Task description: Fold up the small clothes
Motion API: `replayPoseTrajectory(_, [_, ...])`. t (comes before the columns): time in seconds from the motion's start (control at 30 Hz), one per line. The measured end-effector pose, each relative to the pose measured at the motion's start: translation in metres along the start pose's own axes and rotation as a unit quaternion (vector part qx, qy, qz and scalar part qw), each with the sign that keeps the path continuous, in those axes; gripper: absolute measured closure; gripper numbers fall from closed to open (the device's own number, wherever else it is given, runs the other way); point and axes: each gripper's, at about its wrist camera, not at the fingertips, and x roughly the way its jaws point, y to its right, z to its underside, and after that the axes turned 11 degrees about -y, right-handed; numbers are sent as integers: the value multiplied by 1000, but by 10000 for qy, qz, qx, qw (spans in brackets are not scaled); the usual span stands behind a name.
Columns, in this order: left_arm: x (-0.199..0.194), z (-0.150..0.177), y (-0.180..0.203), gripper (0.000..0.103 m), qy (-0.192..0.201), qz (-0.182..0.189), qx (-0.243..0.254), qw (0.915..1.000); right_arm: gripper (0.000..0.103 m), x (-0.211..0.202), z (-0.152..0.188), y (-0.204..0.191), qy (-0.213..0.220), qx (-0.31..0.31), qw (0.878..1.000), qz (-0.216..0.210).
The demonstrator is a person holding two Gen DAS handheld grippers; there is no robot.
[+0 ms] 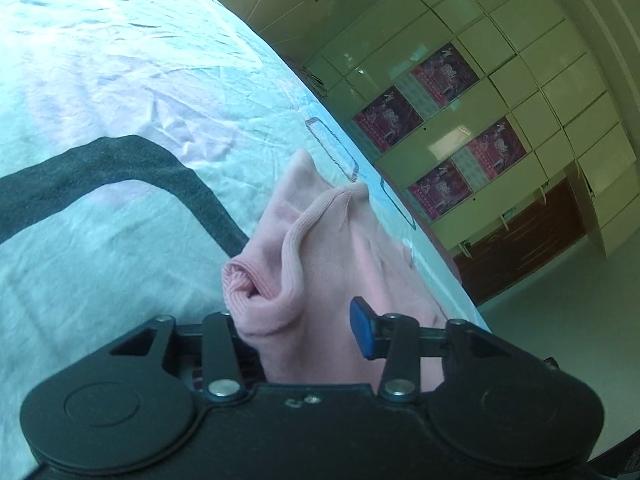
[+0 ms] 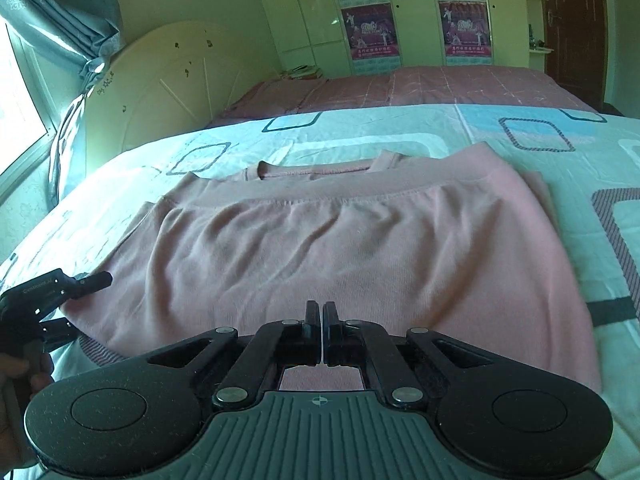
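A pink sweater (image 2: 320, 248) lies folded on the patterned bedspread (image 2: 520, 152), hem band toward the far side. My right gripper (image 2: 322, 312) hovers at its near edge, fingers pressed together with nothing seen between them. My left gripper (image 1: 304, 328) is open over the sweater's left edge, where a pink ribbed cuff (image 1: 256, 284) bunches between its fingers; only the blue-padded right finger (image 1: 362, 332) shows clearly. The left gripper also shows in the right wrist view (image 2: 76, 300), at the sweater's left corner.
A white round headboard (image 2: 180, 92) and curtained window (image 2: 24, 92) stand at the left. A second bed with a maroon cover (image 2: 420, 84) lies beyond. Cabinets with posters (image 2: 372, 32) line the far wall. The bed edge (image 1: 440, 272) drops to the floor.
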Motion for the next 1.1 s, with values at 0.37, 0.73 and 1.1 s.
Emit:
replayPoseTrajectory(0.37, [-5, -20, -10, 96, -2, 668, -434, 9968, 103, 61, -12, -32, -415, -372, 9984, 124])
replayPoseTrajectory(0.73, [-7, -21, 1, 96, -98, 617, -131, 9980, 103, 63, -14, -16, -345, -80, 9993, -153])
replayPoseTrajectory(1.1, [17, 27, 213, 96, -447, 661, 2293, 9701, 103, 9, -10, 66, 419, 1070, 9894, -889])
